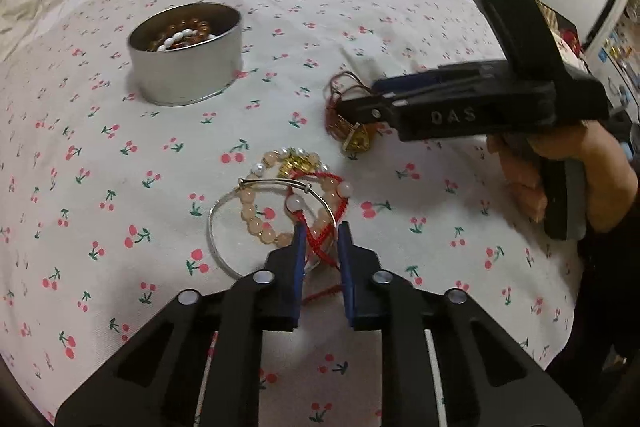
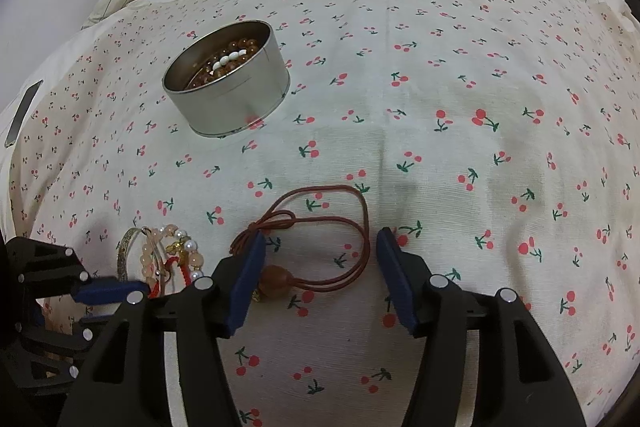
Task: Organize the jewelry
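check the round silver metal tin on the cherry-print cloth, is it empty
No, the round silver metal tin already holds jewelry: an amber-brown bead bracelet and a string of white oval beads lie inside it.

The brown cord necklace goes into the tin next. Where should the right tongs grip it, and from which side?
On the doubled cords beside the brown bead, coming from above. The brown cord necklace lies flat on the cloth between the open right tongs; the round bead would likely slip.

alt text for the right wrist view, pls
Right gripper, jaws open, straddles a brown cord necklace on a cherry-print cloth. A round tin holding beaded bracelets sits beyond; the left gripper is at a bracelet pile.
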Demonstrator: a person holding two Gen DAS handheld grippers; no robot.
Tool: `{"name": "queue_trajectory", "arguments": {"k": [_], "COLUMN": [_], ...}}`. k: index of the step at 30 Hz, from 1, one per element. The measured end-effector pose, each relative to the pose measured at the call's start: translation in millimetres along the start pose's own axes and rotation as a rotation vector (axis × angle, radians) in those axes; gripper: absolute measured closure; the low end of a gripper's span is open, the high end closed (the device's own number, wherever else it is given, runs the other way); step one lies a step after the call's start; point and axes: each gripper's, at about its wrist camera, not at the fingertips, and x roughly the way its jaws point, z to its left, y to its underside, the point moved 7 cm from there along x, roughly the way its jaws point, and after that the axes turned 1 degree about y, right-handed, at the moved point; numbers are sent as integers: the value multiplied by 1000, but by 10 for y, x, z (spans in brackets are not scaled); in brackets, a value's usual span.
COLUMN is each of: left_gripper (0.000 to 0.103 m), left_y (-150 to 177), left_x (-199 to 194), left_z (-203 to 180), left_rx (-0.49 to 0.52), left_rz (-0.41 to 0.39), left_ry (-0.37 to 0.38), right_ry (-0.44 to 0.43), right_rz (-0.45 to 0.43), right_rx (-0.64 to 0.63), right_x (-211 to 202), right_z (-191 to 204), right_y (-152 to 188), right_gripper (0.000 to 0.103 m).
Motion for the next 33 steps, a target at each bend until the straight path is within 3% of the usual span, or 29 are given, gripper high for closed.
{"name": "queue_trajectory", "arguments": {"k": [5,6,9,14,15,16,18,28,31,33], "left_gripper": [95,92,66,60,63,85,99,100,100,100], "left_y": [10,13,19,42,57,67,55,-149,-260,-302], "left_x": [-56,-66,-107,-84,-72,-70,-81,-391,-524,-621], "left_z": [-33,-27,13,51,35,18,27,164,173,210], "left_rx": [15,13,-1,-23,-11,0,-3,-86,-114,-135], "left_rz": [8,12,7,25,30,30,23,-124,-201,-235], "left_ry": [42,54,60,75,72,71,78,149,205,232], "right_ry": [0,1,0,2,0,1,0,2,0,-8], "right_rz": [0,0,0,0,0,-1,0,-1,-2,-7], "right_rx": [1,0,0,-1,-1,0,0,-2,1,12], "right_x": [0,2,0,1,0,1,1,0,-2,-8], "right_z": [-2,-1,-2,1,-3,-2,-1,3,9,-7], "right_y": [0,1,1,0,-1,2,3,0,0,-6], "right_gripper": [46,46,46,46,46,46,46,45,46,59]}}
